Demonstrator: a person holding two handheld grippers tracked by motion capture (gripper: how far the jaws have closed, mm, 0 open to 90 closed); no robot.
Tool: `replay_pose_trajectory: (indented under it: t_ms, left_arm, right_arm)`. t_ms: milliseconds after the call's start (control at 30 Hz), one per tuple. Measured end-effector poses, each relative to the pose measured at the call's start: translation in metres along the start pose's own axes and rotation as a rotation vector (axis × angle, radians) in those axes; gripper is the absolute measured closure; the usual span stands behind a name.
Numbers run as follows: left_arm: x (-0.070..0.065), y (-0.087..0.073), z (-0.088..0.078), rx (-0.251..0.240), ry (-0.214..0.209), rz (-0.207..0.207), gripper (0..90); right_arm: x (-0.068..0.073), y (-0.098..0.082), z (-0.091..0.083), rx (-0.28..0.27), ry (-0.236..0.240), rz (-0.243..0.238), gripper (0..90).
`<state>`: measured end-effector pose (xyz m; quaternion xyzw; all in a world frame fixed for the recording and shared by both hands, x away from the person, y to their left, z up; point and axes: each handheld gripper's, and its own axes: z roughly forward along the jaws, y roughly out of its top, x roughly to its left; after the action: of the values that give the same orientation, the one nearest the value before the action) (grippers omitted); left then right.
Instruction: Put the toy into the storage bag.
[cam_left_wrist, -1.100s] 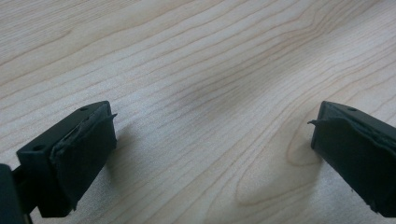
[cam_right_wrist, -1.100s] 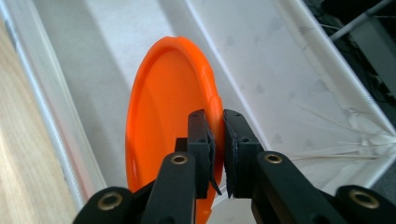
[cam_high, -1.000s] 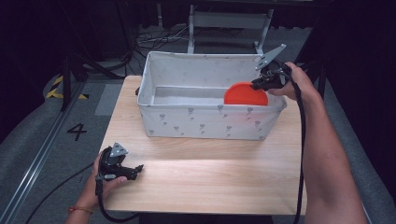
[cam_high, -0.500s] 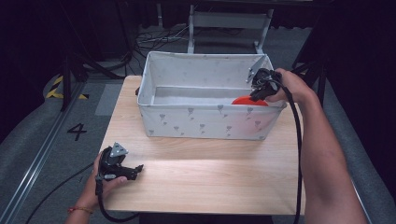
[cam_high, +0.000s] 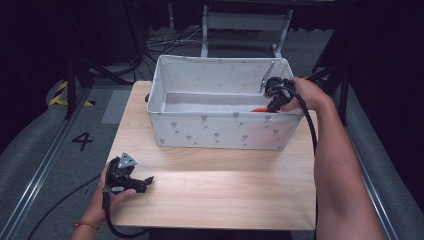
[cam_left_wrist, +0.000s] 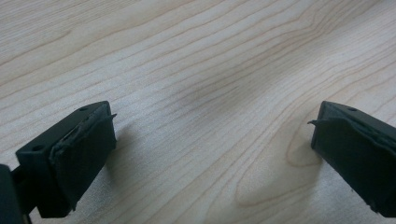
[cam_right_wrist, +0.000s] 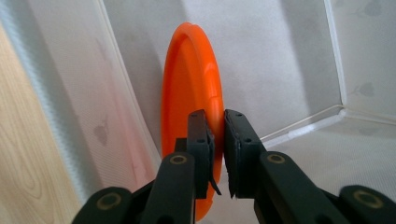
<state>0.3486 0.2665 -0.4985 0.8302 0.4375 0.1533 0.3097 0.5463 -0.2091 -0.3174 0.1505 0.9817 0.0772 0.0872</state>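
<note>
Desk: pale wood desk (cam_high: 210, 190) is carrying one fabric bin (cam_high: 220, 131).
Count: you are working one orange plate (cam_right_wrist: 191, 93), one bin, two claws.
Bin: it is holding the plate, standing on edge against its wall.
Right claw (cam_right_wrist: 218, 140): you are pinching the plate's rim; it is sitting lower inside the bin than a second ago.
Left claw (cam_left_wrist: 210, 154): your jaws are gaping wide over bare wood.
</note>
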Motion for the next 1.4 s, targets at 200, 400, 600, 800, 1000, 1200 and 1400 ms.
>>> replay_pose_trajectory:
  t_ms: [200,400,600,800,1000,1200,1400]
  left_arm:
    - [0.000,0.000,0.000,0.000,0.000,-0.001,0.2]
    - [0.000,0.000,0.000,-0.001,0.000,-0.001,0.2]
    - [0.000,0.000,0.000,0.000,0.000,-0.001,0.2]
    - [0.000,0.000,0.000,0.000,0.000,0.000,0.2]
    - [0.000,0.000,0.000,0.000,0.000,-0.001,0.2]
    - [0.000,0.000,0.000,-0.001,0.000,0.000,0.2]
    - [0.000,0.000,0.000,0.000,0.000,0.000,0.2]
  right_arm:
    - [-0.001,-0.006,-0.006,-0.026,-0.019,0.019,79.0]
    - [0.000,-0.016,-0.016,-0.139,-0.077,0.059,66.8]
    - [0.002,-0.026,-0.021,-0.274,-0.090,0.119,57.3]
    - [0.008,-0.044,-0.031,-0.453,-0.076,0.211,44.4]
    - [0.021,-0.063,-0.043,-0.530,-0.168,0.293,30.6]
    - [0.034,-0.074,-0.056,-0.619,-0.233,0.355,22.9]
    - [0.048,-0.088,-0.064,-0.671,-0.277,0.417,21.2]
